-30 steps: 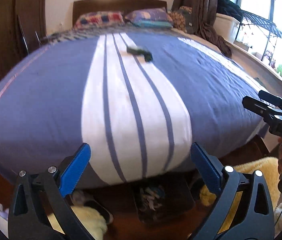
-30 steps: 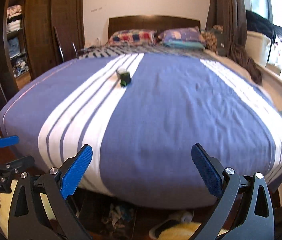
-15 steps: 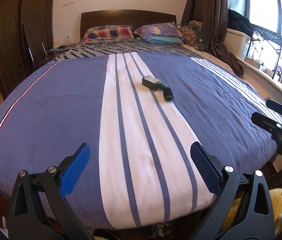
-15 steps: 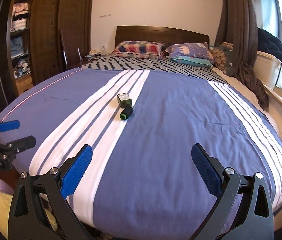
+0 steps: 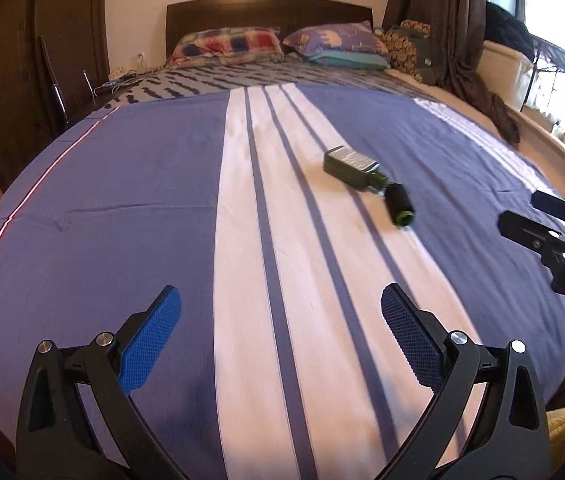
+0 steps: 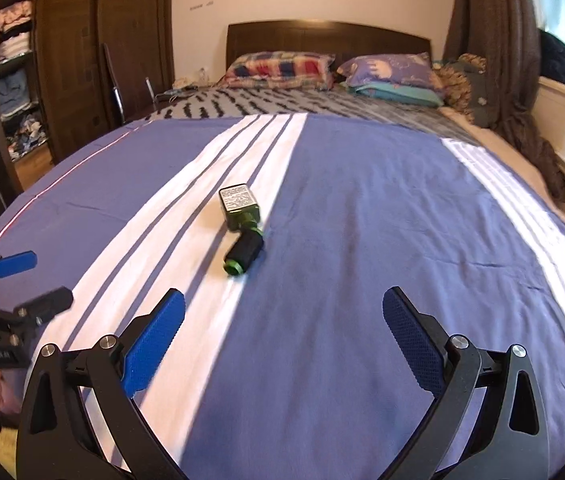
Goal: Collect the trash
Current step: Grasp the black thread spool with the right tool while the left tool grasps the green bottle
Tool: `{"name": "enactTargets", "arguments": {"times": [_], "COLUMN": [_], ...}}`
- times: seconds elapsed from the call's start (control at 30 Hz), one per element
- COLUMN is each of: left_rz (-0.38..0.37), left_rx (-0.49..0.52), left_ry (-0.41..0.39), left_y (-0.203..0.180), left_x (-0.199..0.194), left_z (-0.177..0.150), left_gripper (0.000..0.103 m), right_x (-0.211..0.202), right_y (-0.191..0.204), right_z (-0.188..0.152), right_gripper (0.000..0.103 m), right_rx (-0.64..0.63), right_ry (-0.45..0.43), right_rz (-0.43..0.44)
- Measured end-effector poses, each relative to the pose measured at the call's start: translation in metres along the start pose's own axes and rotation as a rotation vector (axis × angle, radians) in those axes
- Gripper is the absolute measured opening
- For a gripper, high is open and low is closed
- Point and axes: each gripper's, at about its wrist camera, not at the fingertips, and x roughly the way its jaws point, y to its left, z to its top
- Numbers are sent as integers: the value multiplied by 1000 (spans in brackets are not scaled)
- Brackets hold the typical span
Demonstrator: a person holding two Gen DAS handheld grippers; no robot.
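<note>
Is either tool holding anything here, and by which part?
Nothing. Both the left tool and right tool are open; the bottle lies untouched on the bed.

Glossy green glass bottle (image 6: 241,211) on matt woven cloth bedspread (image 6: 362,240) — dark polished wood headboard (image 6: 322,36)

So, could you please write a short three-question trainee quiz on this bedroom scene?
1. True or false: the green bottle stands upright on the bed cover.
2. What lies just off the bottle's neck? A) a black cap B) a spoon C) a sock
3. Fill in: the left gripper and right gripper are both ____.

Key: 1 false, it lies on its side; 2 A; 3 open, holding nothing.
</note>
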Motion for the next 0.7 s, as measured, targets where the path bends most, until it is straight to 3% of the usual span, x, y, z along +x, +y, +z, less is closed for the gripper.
{"name": "enactTargets", "arguments": {"times": [0.1,0.23,0.3,0.5,0.57,0.7], "left_rz": [-4,-5,-7,-9,-14,-29], "left_rx": [7,14,14,24,29,43], "left_ry": [14,25,28,34,35,42], "left_y": [1,3,4,5,1,-11], "left_x": [15,33,38,53,59,70], "left_z": [5,12,14,26,32,44], "left_gripper": [95,95,95,95,95,95], "right_x": [35,75,90,116,111,95], "right_y": [5,14,17,20,18,1], "right_z": [10,19,20,24,23,29], "right_gripper": [74,62,49,34,28,28], "right_rx": [26,46,58,79,71,35], "right_ry": [54,109,139,210,201,152], "right_rz": [44,66,78,86,84,15]}}
